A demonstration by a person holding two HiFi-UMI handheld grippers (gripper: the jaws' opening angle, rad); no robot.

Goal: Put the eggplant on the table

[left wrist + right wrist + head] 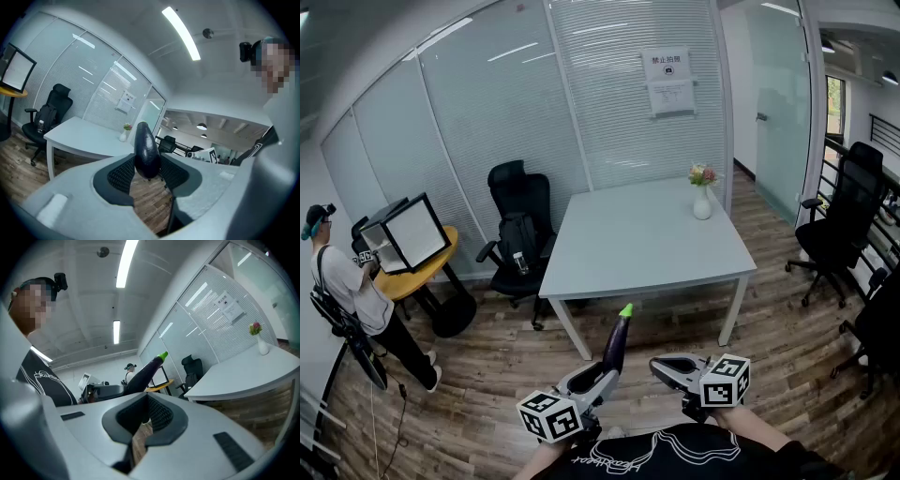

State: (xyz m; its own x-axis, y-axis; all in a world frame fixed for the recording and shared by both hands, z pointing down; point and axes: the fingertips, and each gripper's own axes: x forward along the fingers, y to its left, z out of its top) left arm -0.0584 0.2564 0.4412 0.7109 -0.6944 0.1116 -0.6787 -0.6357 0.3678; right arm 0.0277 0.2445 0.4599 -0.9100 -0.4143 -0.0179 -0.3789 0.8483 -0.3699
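A dark purple eggplant [616, 341] with a green stem stands upright between the jaws of my left gripper [607, 374], which is shut on its lower end. In the left gripper view the eggplant [146, 151] is pressed between both black pads. It hangs over the wooden floor, in front of the white table [647, 246] and apart from it. My right gripper [659, 367] is level beside it on the right, shut, with nothing in it. The right gripper view shows the eggplant [148, 371] slanting up to the left of that gripper's jaws.
A white vase of flowers [702, 198] stands at the table's far right corner. A black office chair [520, 234] is at the table's left, and others [842, 223] are on the right. A person [349, 292] stands at far left by a round yellow table [417, 267].
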